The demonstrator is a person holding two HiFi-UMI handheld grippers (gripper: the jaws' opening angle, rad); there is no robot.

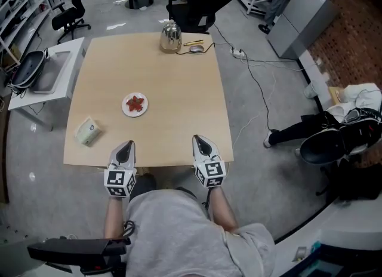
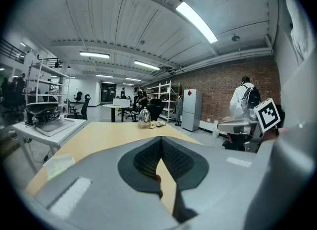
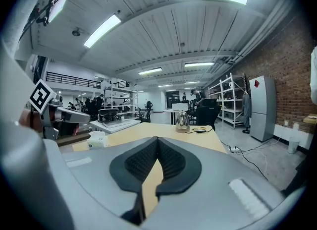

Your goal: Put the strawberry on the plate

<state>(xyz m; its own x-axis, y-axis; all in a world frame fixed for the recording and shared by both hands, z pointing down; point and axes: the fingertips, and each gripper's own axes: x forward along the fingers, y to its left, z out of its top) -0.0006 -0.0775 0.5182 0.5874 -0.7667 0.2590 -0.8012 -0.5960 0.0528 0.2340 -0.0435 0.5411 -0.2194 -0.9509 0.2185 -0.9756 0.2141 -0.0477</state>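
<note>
A small white plate (image 1: pixel 125 108) sits left of centre on the light wooden table (image 1: pixel 179 91), and red strawberry pieces (image 1: pixel 136 103) lie on it. My left gripper (image 1: pixel 125 150) rests at the table's near edge, just below the plate and apart from it. In the left gripper view its jaws (image 2: pixel 161 140) meet at the tips, shut, and seem to hold nothing. My right gripper (image 1: pixel 203 145) lies at the near edge further right. Its jaws (image 3: pixel 157 139) are shut and empty.
A metal kettle (image 1: pixel 171 37) stands at the table's far edge, with a mouse and pen (image 1: pixel 196 47) beside it. A tissue pack (image 1: pixel 88 131) lies near the left front corner. A white side table (image 1: pixel 51 73) and office chairs stand to the left; cables run over the floor on the right.
</note>
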